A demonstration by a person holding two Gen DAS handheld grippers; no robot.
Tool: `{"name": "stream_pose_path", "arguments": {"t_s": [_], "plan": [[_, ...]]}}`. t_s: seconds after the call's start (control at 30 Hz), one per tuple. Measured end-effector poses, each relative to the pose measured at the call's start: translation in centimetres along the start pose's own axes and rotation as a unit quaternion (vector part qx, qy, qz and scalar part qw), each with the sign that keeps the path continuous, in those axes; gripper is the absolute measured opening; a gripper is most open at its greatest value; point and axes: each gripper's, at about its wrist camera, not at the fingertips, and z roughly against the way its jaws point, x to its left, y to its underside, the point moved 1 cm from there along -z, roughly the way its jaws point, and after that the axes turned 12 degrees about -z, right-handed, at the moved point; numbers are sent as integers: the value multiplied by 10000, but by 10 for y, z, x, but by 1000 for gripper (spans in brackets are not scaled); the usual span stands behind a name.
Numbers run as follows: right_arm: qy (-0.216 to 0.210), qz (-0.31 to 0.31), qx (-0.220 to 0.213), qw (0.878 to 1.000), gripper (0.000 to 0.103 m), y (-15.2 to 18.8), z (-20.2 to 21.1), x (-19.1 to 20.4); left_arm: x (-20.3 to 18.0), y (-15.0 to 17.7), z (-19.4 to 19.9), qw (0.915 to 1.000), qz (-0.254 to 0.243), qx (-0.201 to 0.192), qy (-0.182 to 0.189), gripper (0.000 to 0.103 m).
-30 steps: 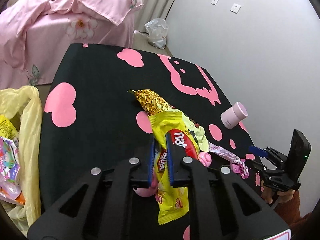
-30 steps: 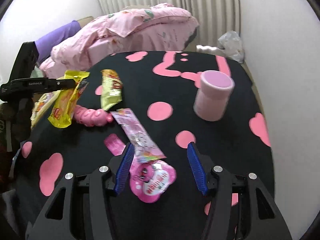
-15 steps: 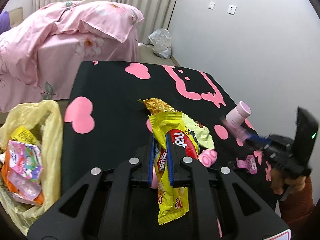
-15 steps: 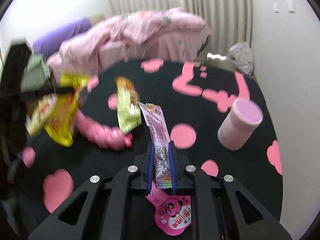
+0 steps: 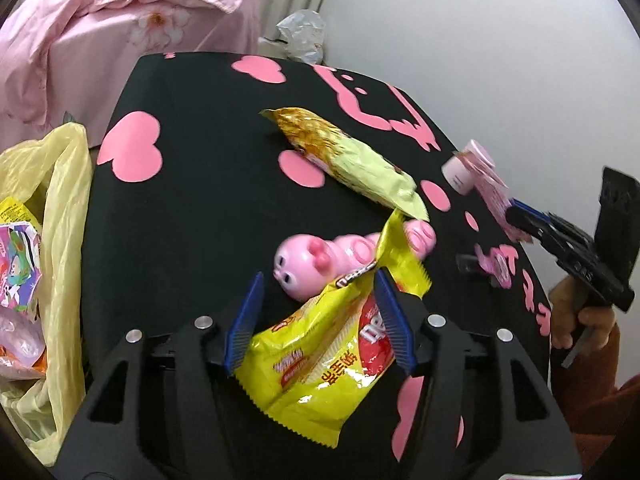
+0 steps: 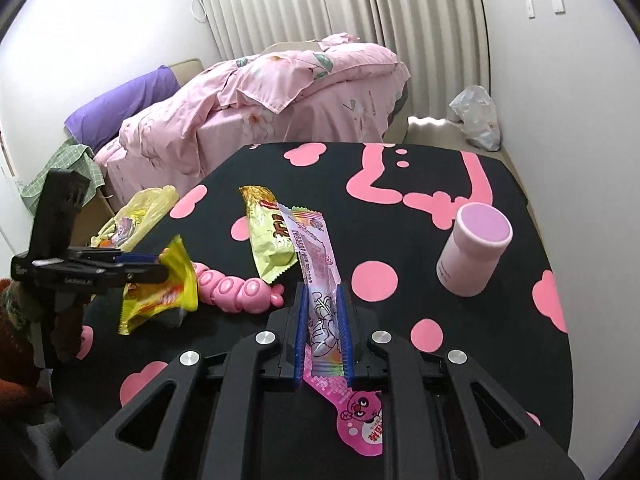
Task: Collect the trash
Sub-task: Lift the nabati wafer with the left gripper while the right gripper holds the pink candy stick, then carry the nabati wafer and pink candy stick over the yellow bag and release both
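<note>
My left gripper (image 5: 320,292) is open, and a yellow snack wrapper (image 5: 332,356) hangs loose between its blue pads, blurred in motion; it also shows in the right wrist view (image 6: 160,292). My right gripper (image 6: 322,320) is shut on a long pink candy wrapper (image 6: 316,264) and holds it upright above the black table (image 6: 460,352). A green-gold snack wrapper (image 5: 352,160) lies on the table's middle. A yellow trash bag (image 5: 48,240) with wrappers inside hangs at the table's left edge.
A pink pig-caterpillar toy (image 5: 320,260) lies just ahead of my left gripper. A pink cylinder jar (image 6: 474,252) stands at the right of the table. A bed with pink bedding (image 6: 260,108) is behind, and a white plastic bag (image 6: 476,116) lies by the wall.
My left gripper has opened and the yellow wrapper slips loose between its pads. My right gripper stays shut on the pink wrapper and has lifted it higher.
</note>
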Motion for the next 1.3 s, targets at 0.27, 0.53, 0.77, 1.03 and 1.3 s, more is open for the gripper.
{"name": "stream_pose_path", "arguments": {"t_s": [0.27, 0.53, 0.77, 1.03, 1.3], "plan": [[57, -207, 3, 9998, 15, 6, 0, -12, -27, 22, 8, 9945, -1023, 201, 31, 64], [107, -298, 16, 9995, 15, 9, 1, -19, -53, 32, 19, 9831, -1747, 442, 320, 64], [176, -326, -97, 9993, 15, 12, 9, -21, -93, 36, 28, 9377, -3371, 732, 424, 64], [178, -561, -109, 9982, 15, 11, 13, -31, -79, 35, 6, 9324, -3485, 948, -109, 64], [159, -436, -103, 9989, 15, 13, 15, -25, -69, 12, -21, 9389, -3294, 1002, -20, 64]]}}
